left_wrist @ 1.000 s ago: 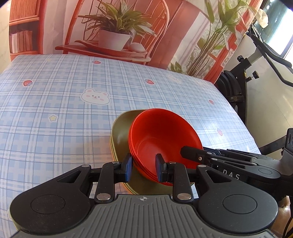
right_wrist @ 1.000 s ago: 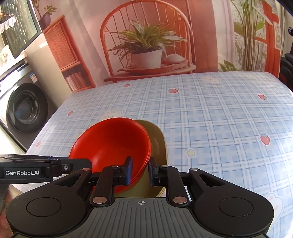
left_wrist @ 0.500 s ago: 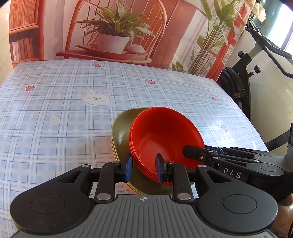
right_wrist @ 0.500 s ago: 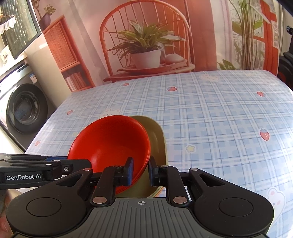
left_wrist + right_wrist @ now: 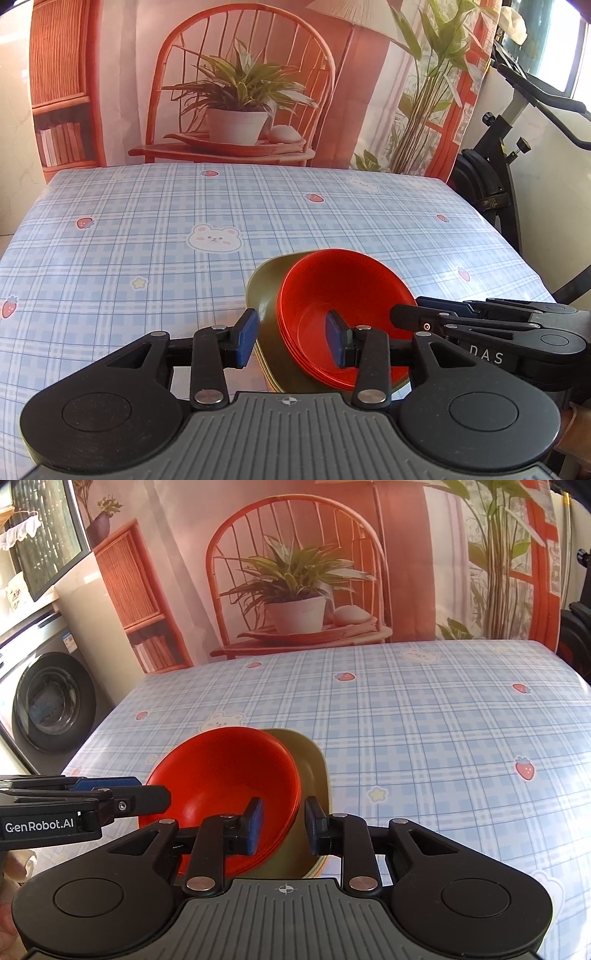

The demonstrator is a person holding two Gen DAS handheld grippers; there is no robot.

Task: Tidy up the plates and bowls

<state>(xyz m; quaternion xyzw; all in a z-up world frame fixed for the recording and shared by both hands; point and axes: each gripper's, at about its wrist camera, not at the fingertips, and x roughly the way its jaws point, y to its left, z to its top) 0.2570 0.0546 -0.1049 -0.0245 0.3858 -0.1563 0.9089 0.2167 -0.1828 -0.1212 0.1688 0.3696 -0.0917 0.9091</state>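
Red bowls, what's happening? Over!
Left gripper jaws open astride rim. Right gripper astride opposite rim, grip unclear. Red bowls nested on olive plates. Nothing blocking.

One stack of red bowls [image 5: 332,295] sits on one stack of olive plates [image 5: 266,291]; exact numbers unclear.

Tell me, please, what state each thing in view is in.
left claw: open, pads astride the dish rims.
right claw: narrow, astride both rims; grip unclear.
red bowls: nested, mouths up, on the plates.
olive plates: stacked under the bowls.
washing machine: door shut.
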